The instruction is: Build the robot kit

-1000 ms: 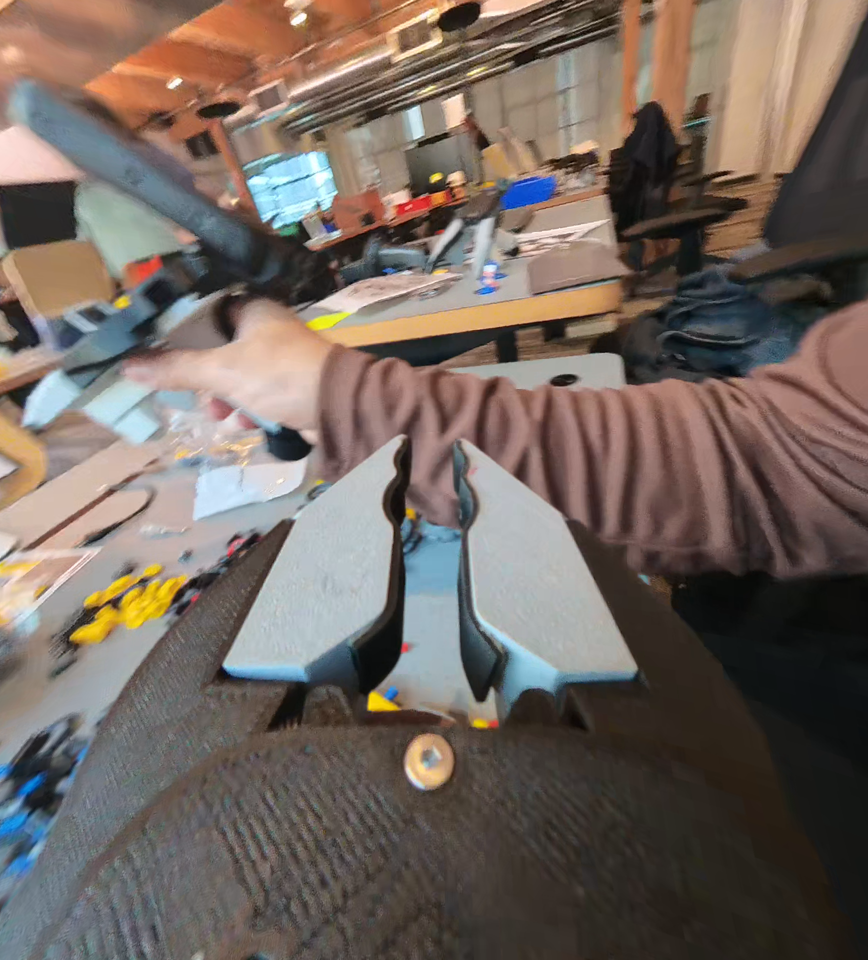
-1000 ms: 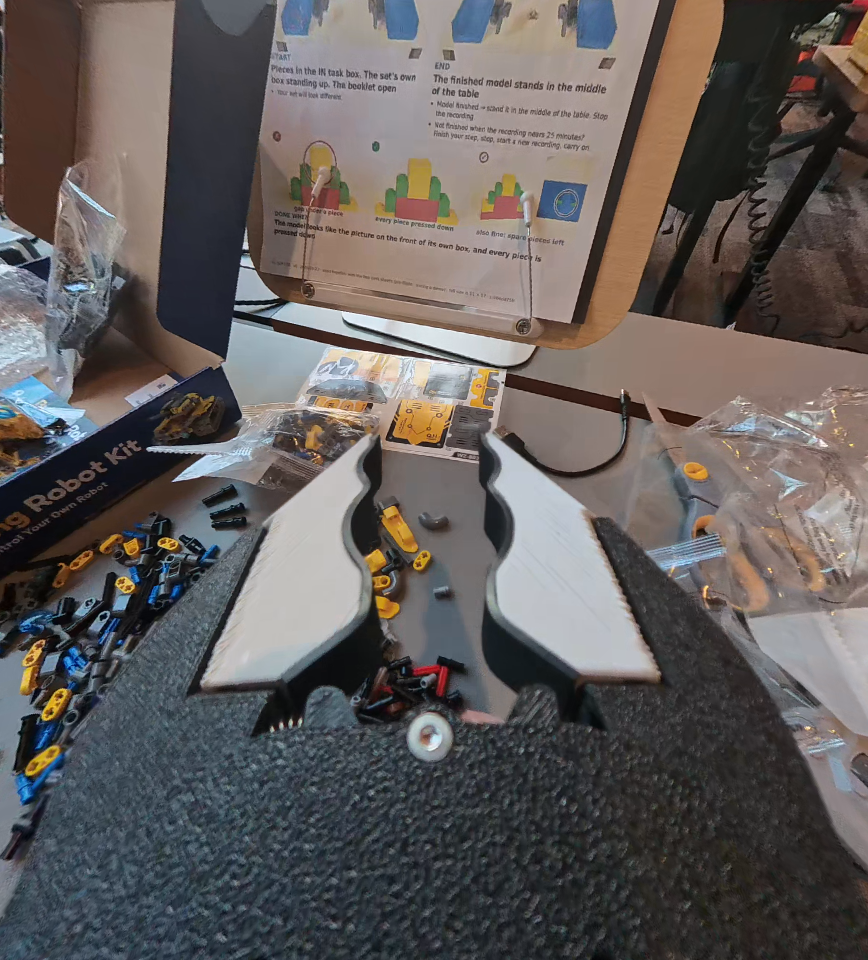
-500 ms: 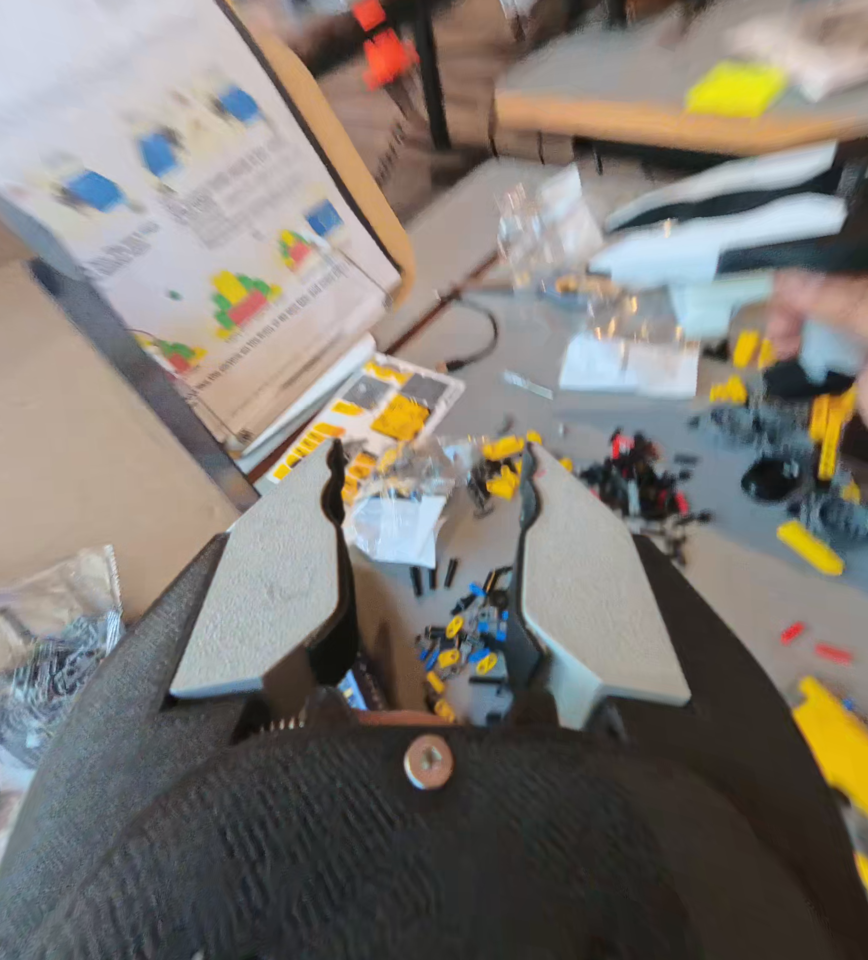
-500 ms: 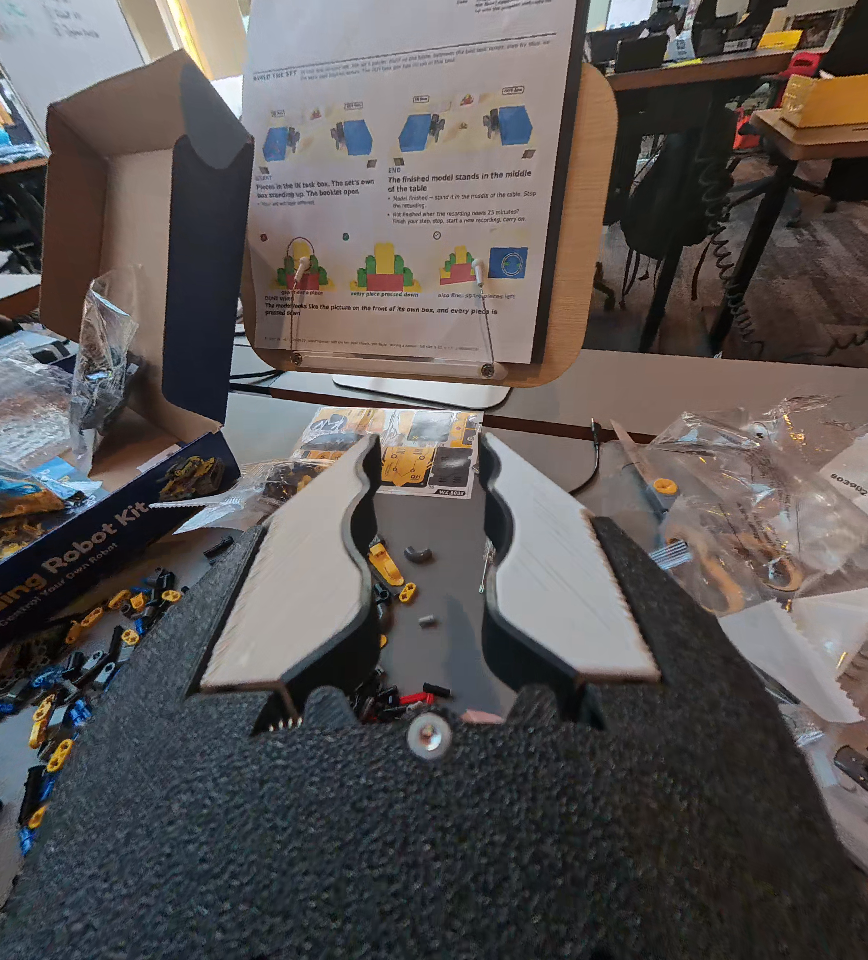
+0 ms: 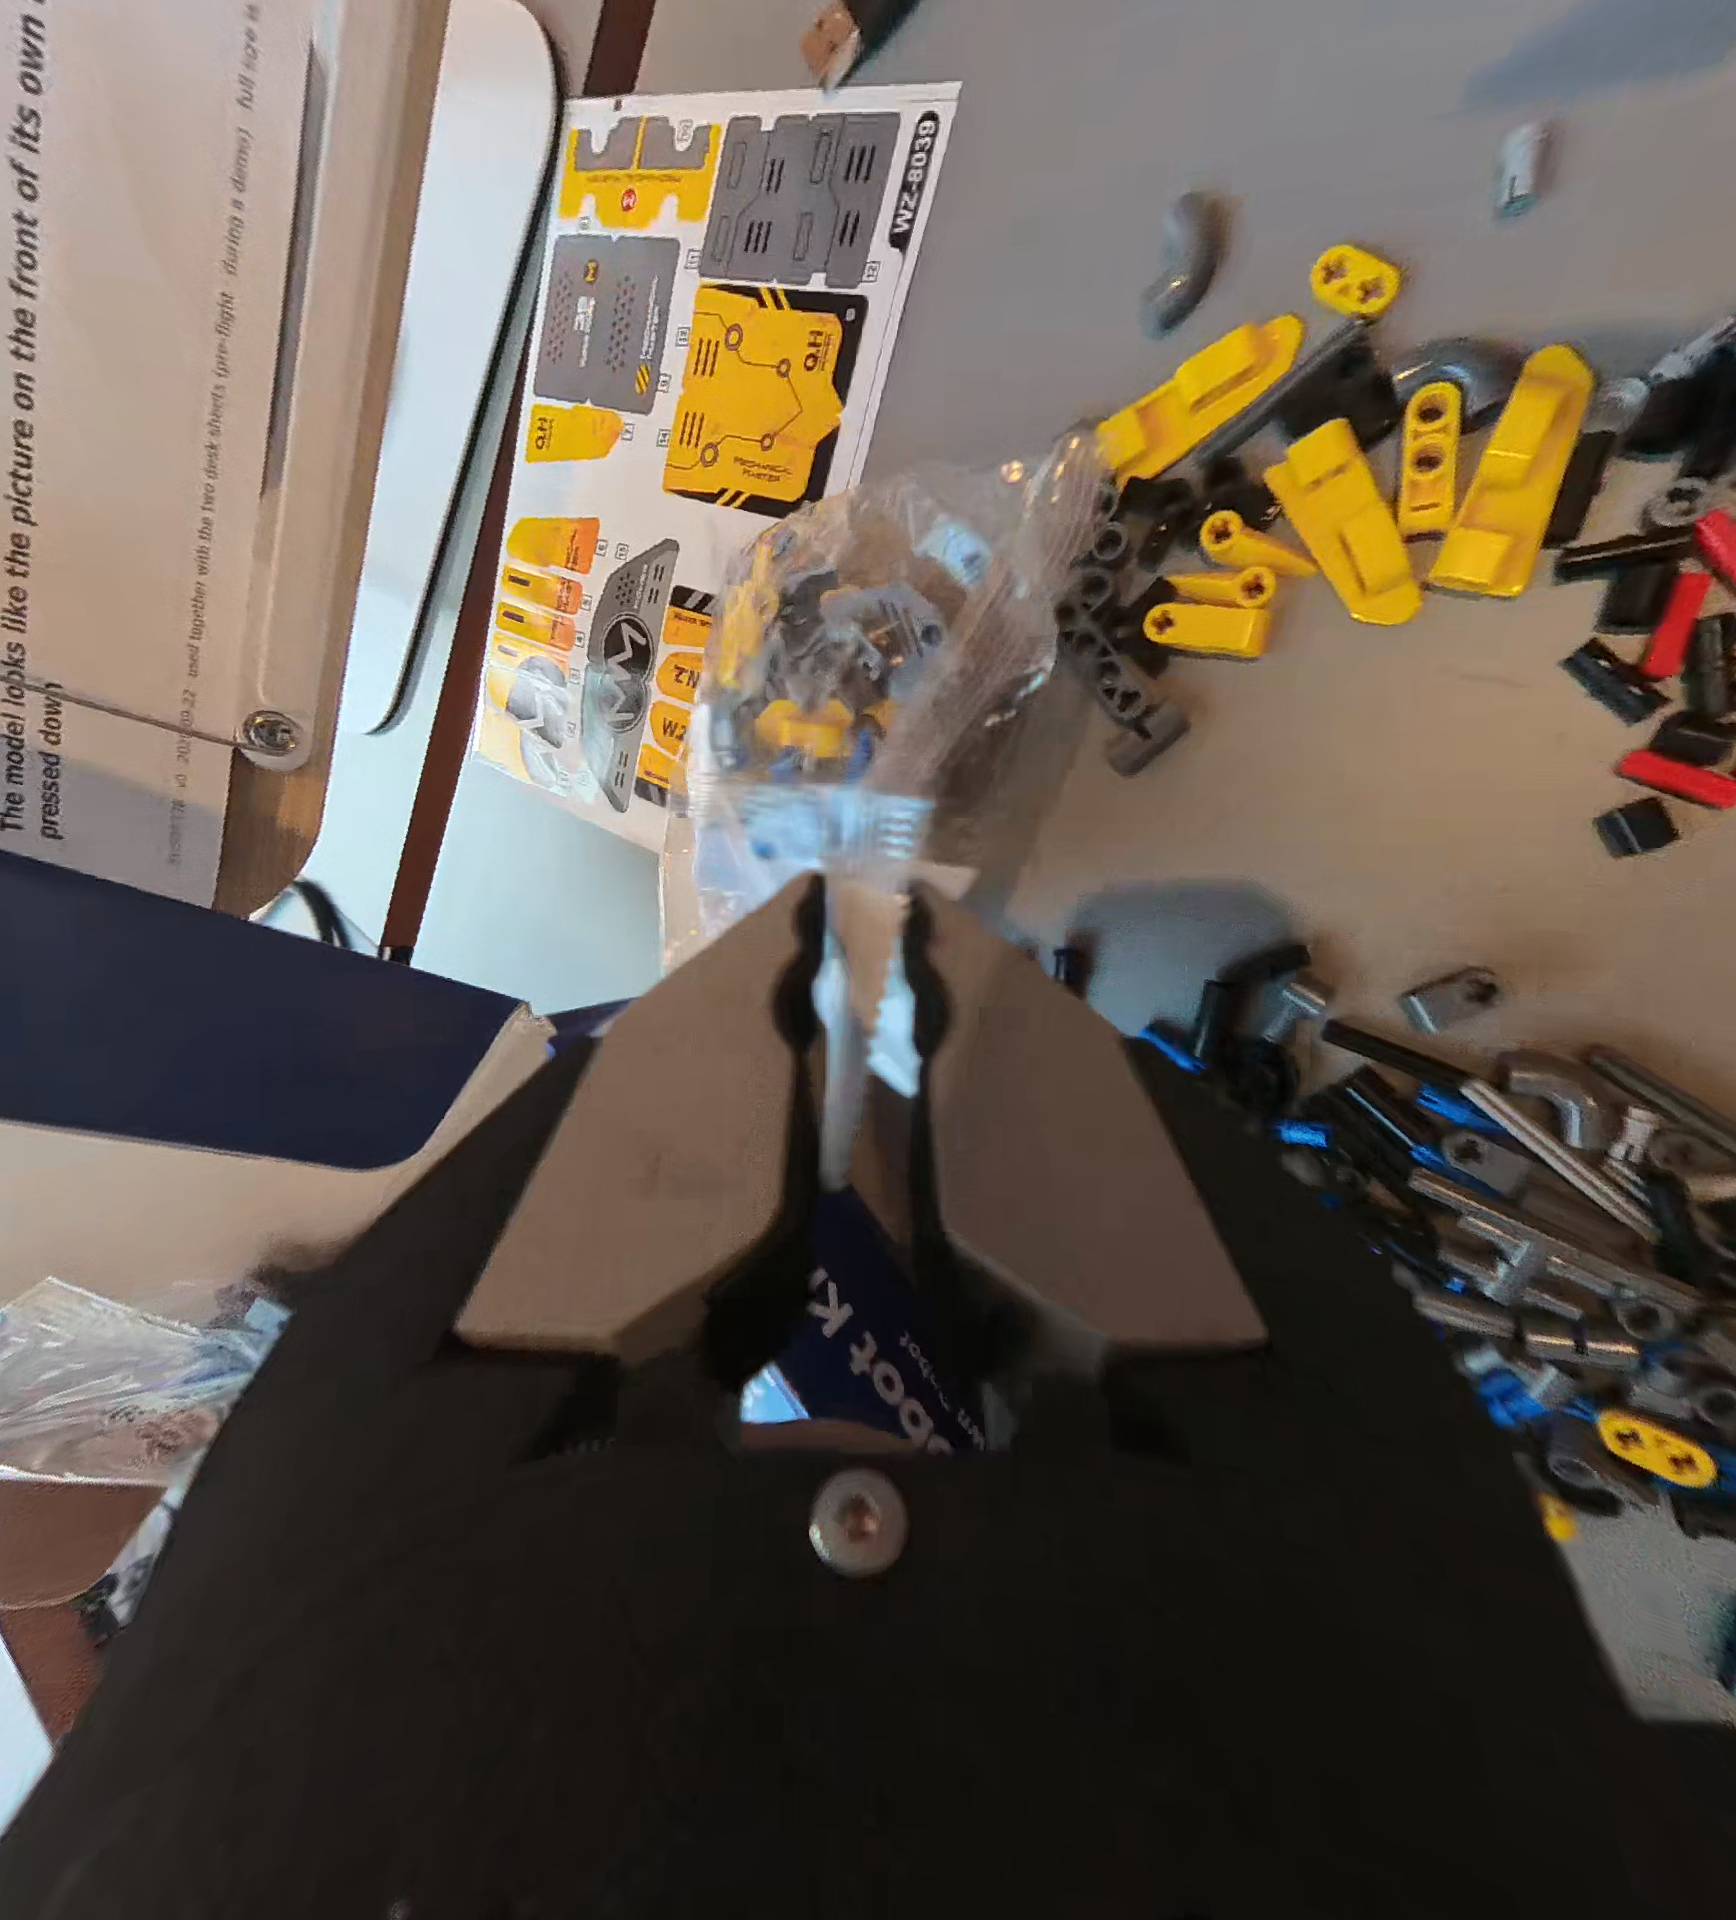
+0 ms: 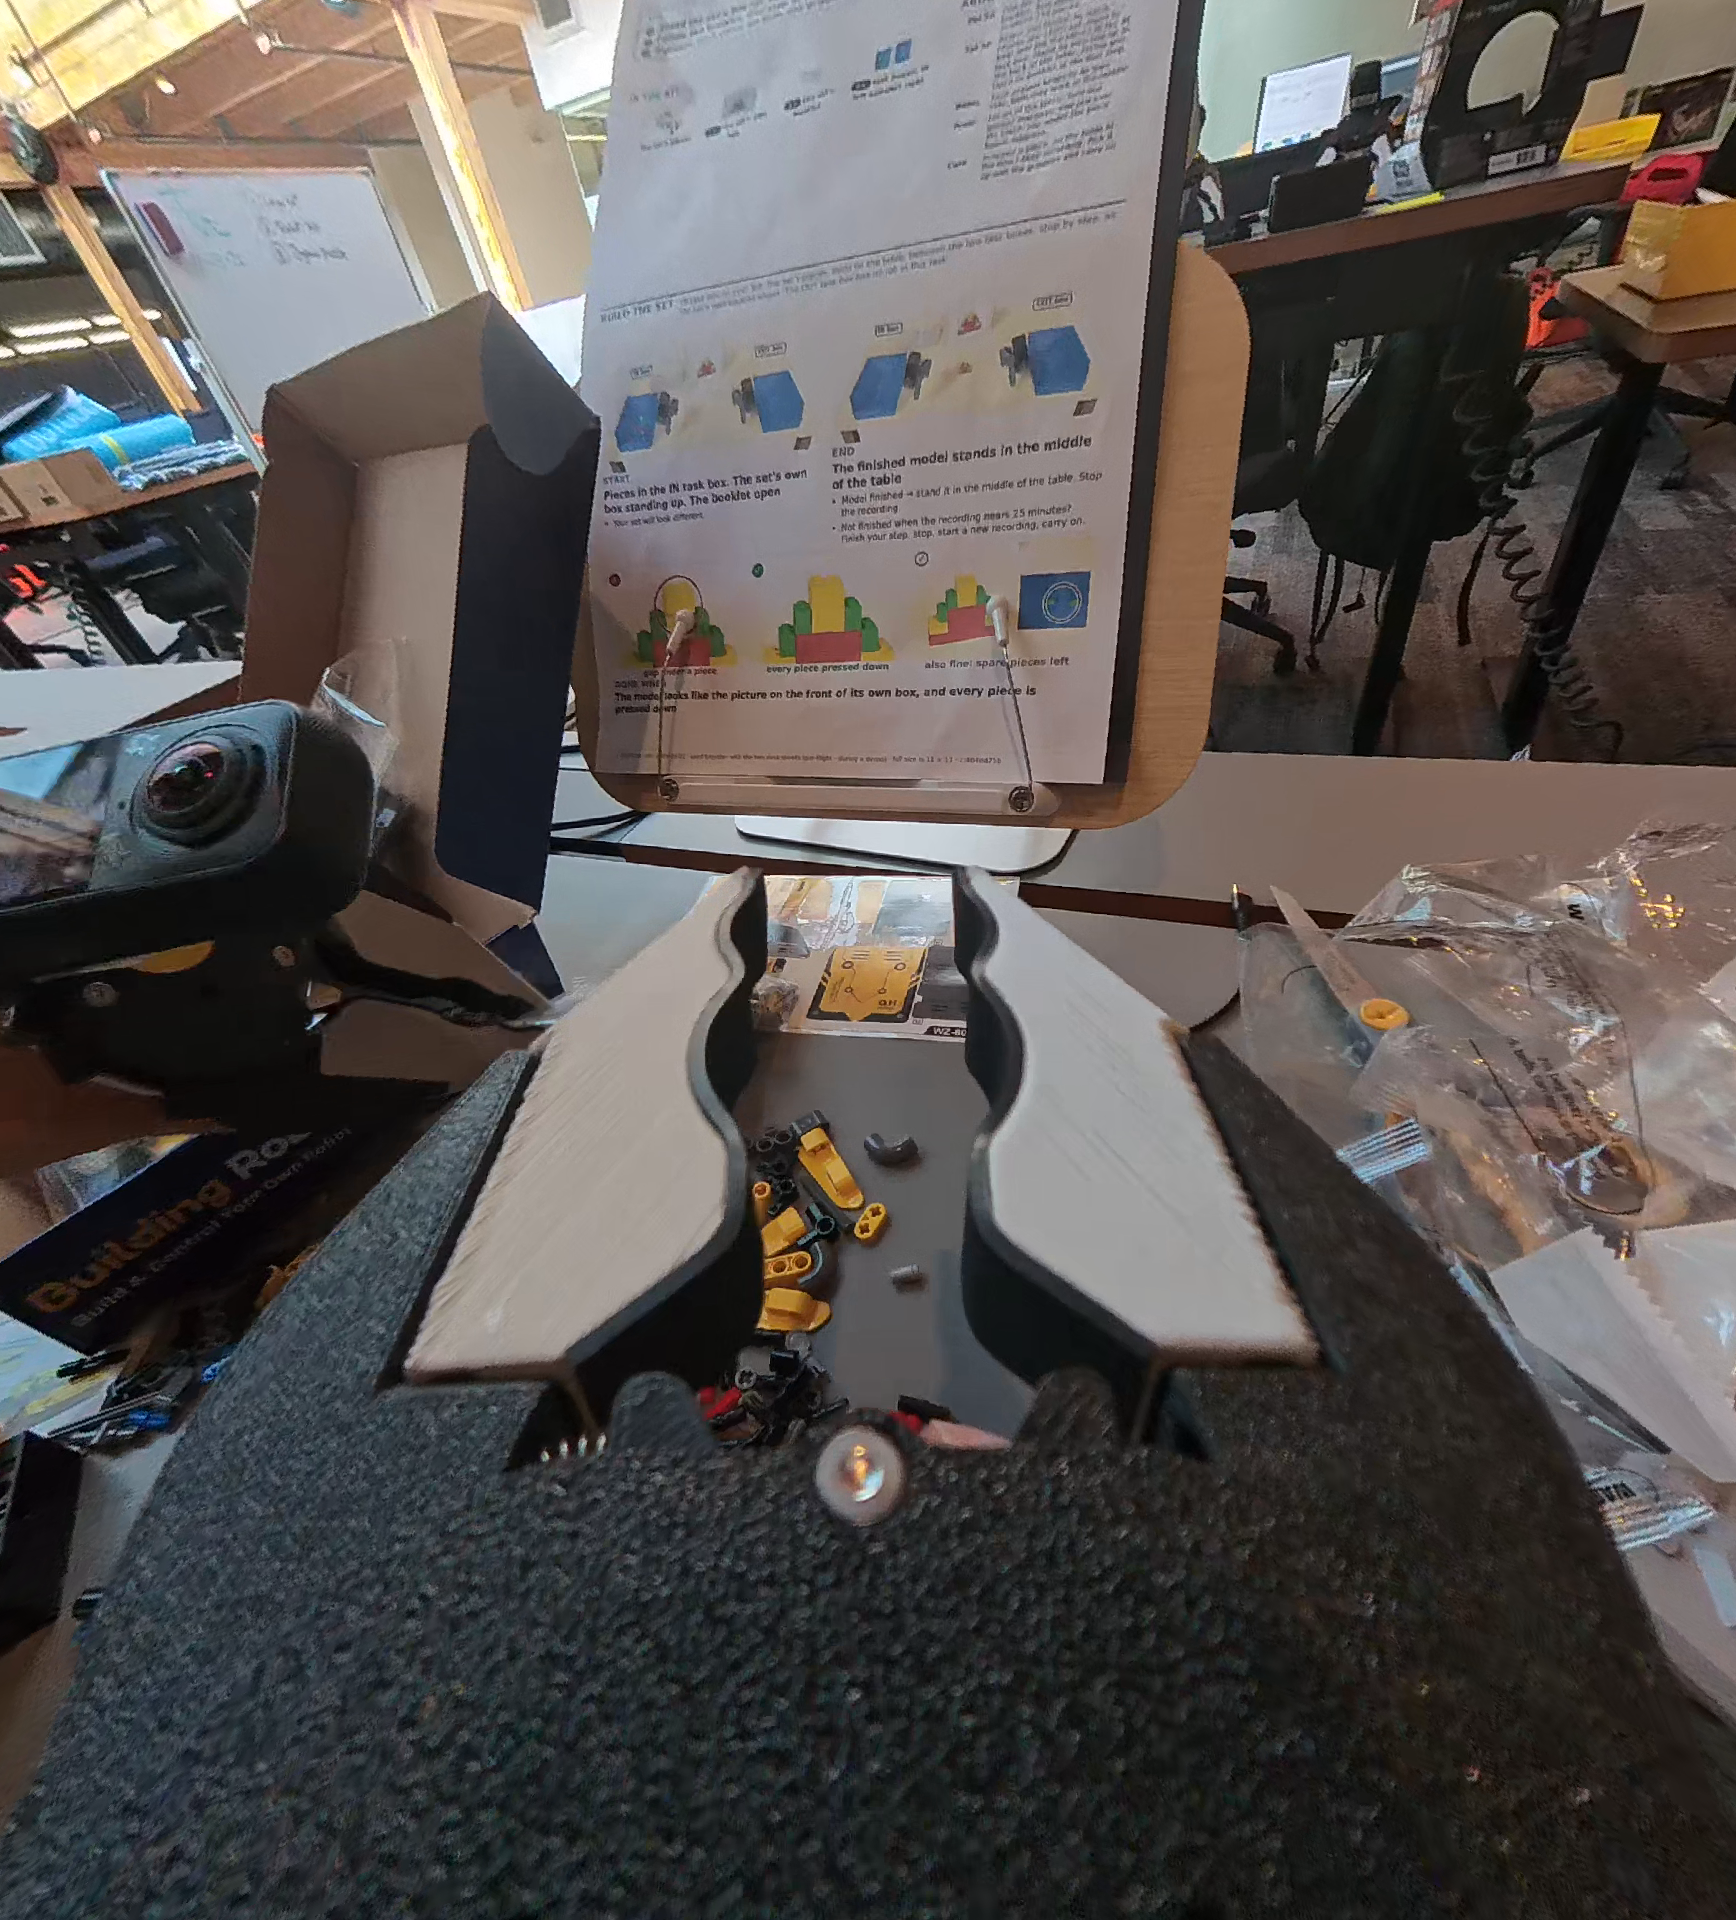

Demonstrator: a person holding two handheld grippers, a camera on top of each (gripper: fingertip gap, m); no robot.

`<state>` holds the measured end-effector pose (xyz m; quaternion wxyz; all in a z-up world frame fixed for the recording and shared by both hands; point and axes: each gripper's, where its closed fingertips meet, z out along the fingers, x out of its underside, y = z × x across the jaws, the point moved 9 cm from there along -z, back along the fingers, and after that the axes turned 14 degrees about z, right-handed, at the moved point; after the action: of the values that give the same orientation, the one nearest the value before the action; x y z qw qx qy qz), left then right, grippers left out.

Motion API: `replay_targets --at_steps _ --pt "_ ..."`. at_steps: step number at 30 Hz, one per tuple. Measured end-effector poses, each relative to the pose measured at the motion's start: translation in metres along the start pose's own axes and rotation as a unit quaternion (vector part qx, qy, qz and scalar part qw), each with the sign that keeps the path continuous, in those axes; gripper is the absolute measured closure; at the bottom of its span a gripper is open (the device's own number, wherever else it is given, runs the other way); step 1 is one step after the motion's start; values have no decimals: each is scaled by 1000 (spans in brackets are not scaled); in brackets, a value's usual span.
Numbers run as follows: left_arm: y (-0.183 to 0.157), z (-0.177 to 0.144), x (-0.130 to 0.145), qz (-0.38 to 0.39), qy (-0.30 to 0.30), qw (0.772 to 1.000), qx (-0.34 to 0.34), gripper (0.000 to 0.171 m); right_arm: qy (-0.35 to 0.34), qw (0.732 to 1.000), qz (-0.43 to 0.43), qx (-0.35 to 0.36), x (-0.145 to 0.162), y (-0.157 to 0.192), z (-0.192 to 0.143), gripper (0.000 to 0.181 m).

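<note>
As everything sits on it, grey table (image 5: 1363, 862) first: an upright board with a printed sheet (image 6: 895, 468) stands at the far edge, and an open dark-blue cardboard box (image 6: 376, 499) is at the far left corner.

The left gripper (image 5: 859, 904) has its jaws almost closed, with only a thin gap, and they pinch the flat sealed edge of a clear bag (image 5: 843, 644) holding grey, yellow and blue parts. Half a second ago these jaws were wide apart and empty above the loose parts, so the grip is new. I cannot tell whether the bag is off the table. It lies partly over a sticker sheet (image 5: 739, 312) near the far edge, in front of the board.

The right gripper (image 6: 859, 894) has its jaws wide apart and holds nothing. It hangs above the table middle and has hardly changed.

A heap of crumpled clear bags (image 6: 1518, 1039) is on the right side.

Loose yellow parts (image 5: 1342, 488) lie just beside the held bag. Black and red parts (image 5: 1695, 644) are further right, and blue and grey parts (image 5: 1570, 1195) are nearer.
</note>
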<state>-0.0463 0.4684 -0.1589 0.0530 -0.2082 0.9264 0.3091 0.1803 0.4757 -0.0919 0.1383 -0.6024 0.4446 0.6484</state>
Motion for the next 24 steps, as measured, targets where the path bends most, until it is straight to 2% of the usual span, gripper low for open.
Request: replay_targets --at_steps 1,2,10,16,19,24 --pt "2 1 -1 -6 -4 1000 7 170 -1 1000 2 -1 -1 0 -1 147" --pt "5 0 -2 -15 -9 1000 12 171 -2 1000 5 -3 -1 -1 -1 147" --pt "39 -19 -6 -63 -47 997 1 171 -3 999 40 -13 -2 -13 -3 148" --pt "33 -30 -5 -48 -74 996 4 171 0 998 52 -25 -2 -14 -2 148" --pt "21 -33 -2 -17 -79 997 9 171 6 997 55 -48 0 -10 -1 145" --pt "7 -36 1 34 -79 996 -21 171 27 994 25 -102 12 25 8 140"
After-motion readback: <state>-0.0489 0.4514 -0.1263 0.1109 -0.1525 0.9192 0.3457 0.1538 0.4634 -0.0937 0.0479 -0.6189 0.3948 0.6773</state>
